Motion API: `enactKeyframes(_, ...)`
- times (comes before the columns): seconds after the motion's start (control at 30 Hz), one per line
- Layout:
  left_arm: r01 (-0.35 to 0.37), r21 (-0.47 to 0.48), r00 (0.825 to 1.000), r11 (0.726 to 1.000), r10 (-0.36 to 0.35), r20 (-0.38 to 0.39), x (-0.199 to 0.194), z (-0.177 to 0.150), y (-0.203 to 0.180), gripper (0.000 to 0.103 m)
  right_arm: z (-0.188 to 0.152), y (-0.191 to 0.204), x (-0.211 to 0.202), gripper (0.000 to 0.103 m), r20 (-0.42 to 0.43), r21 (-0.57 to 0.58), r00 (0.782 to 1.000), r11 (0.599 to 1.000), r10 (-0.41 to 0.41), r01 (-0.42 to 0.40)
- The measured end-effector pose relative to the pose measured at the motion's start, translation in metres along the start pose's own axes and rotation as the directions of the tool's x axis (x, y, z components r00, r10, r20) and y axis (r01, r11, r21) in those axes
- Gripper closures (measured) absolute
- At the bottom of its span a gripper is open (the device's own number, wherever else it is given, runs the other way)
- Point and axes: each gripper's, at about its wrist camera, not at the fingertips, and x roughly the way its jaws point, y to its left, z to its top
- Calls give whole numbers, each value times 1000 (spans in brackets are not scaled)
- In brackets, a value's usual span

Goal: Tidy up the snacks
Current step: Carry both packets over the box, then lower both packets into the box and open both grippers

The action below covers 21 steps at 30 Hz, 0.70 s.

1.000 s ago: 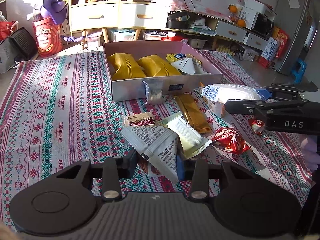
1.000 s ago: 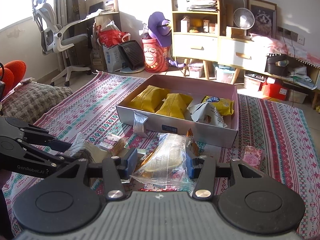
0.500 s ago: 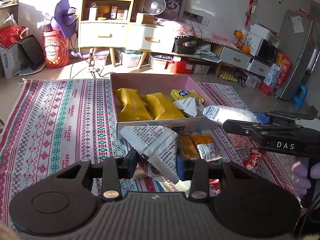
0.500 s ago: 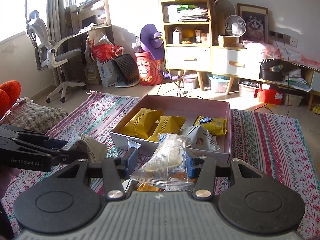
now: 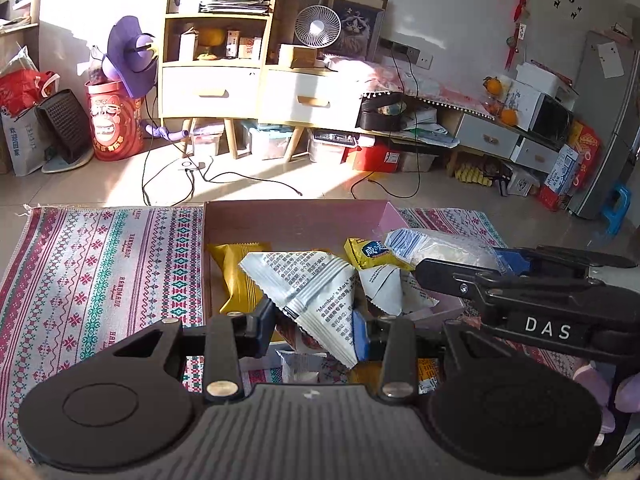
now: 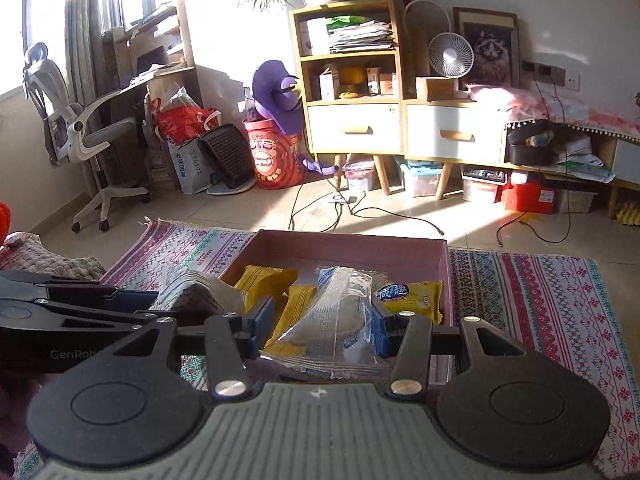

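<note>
Left wrist view: the left claw (image 5: pixel 314 330) is clamped on one white printed snack packet (image 5: pixel 308 284), held above the near edge of one pink box (image 5: pixel 294 220) that sits on a striped woven cloth (image 5: pixel 100 272) on the floor. Inside the box lie one yellow pouch (image 5: pixel 238 270), one yellow packet with a blue label (image 5: pixel 366 254), and one more white packet (image 5: pixel 386 286); other pouches may be hidden behind the held one. The right claw (image 5: pixel 418 270) enters from the right, carrying one clear bag (image 5: pixel 436 246) over the box's right side. The cloth left of the box is bare.

Right wrist view: the right claw (image 6: pixel 320 326) grips the clear bag (image 6: pixel 342 312) above the box's (image 6: pixel 352 242) near wall. Two yellow pouches (image 6: pixel 266 278) and the blue-labelled packet (image 6: pixel 410 296) show inside. The left claw (image 6: pixel 158 300) is at the left with its white packet (image 6: pixel 196 294). The far half of the box floor is open.
</note>
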Motion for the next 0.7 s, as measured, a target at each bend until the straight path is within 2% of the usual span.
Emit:
enactKeyframes(0.33,-21,-40,1000,999,21,-12,50,20,15,58,9,-29,38,58,-51,80,999,997,-20,24)
enactKeyframes(0.5,-28,-63,1000,998,28,0,67,31,18,58,17,-40,58,58,-70,149,998,989,2,8)
enactKeyframes(0.7,-44,-75,999,996,44,0,84,39,17,58,22,-42,70,58,-76,154,997,988,-13,25)
